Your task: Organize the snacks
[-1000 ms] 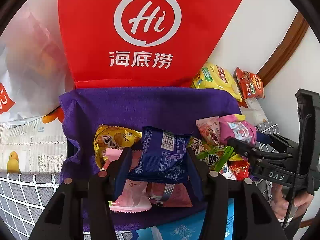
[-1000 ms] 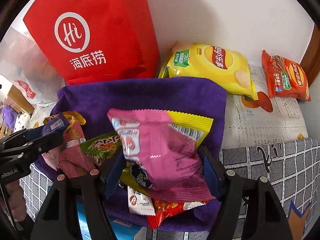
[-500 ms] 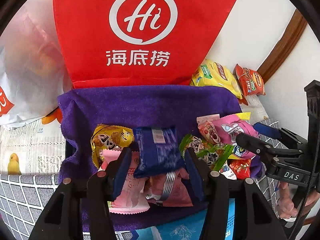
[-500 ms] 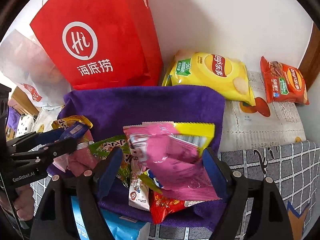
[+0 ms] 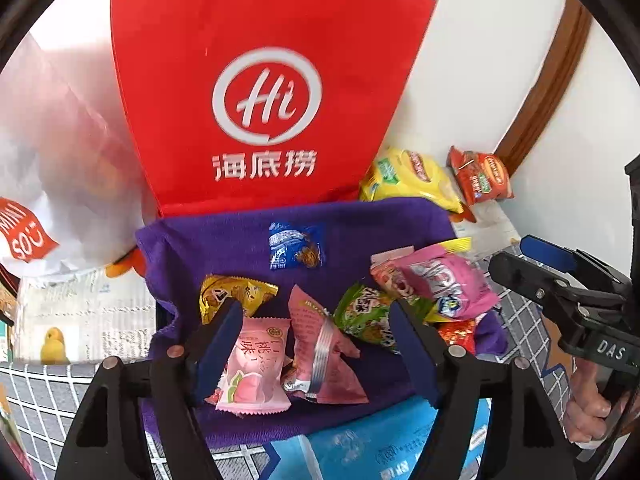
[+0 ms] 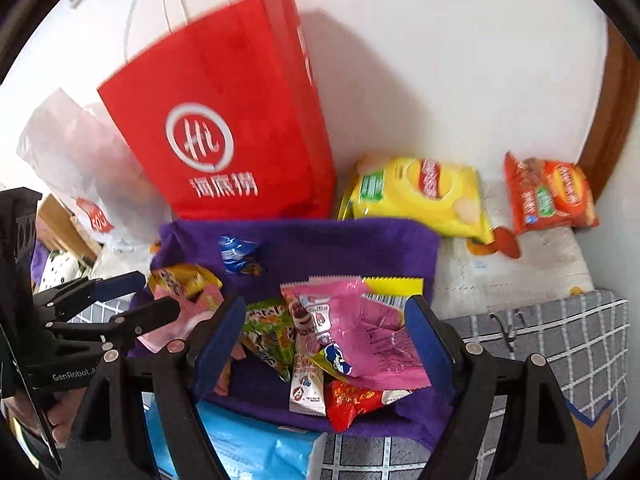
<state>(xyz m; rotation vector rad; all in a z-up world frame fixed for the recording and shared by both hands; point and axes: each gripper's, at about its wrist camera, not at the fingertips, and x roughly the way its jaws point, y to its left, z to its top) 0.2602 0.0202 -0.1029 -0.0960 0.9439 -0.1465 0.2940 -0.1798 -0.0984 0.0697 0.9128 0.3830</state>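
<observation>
The red paper bag (image 5: 264, 92) stands against the white wall (image 6: 440, 60), with a yellow chip bag (image 6: 416, 196) and an orange snack pack (image 6: 552, 196) lying beside it to the right. In front of the bag, a purple towel (image 5: 360, 224) covers the surface and carries the loose snacks: a large pink packet (image 6: 360, 328) at the right, a pale pink peach packet (image 5: 256, 364), a green packet (image 5: 364, 316), a yellow packet (image 5: 232, 292), and a small blue packet (image 5: 294, 246) lying apart near the towel's far edge. The left claw (image 5: 316, 344) is released, jaws spread above the peach packet and holding nothing. The right claw (image 6: 324, 340) is likewise released, jaws either side of the large pink packet without closing on it. The packets are judged light, soft and crinkly, with slippery film; air-filled bodies may squash, so grip at a crimped end seal. A grey checked cloth (image 6: 560, 332) covers the near surface; brown wooden trim (image 5: 548, 80) runs up the wall
</observation>
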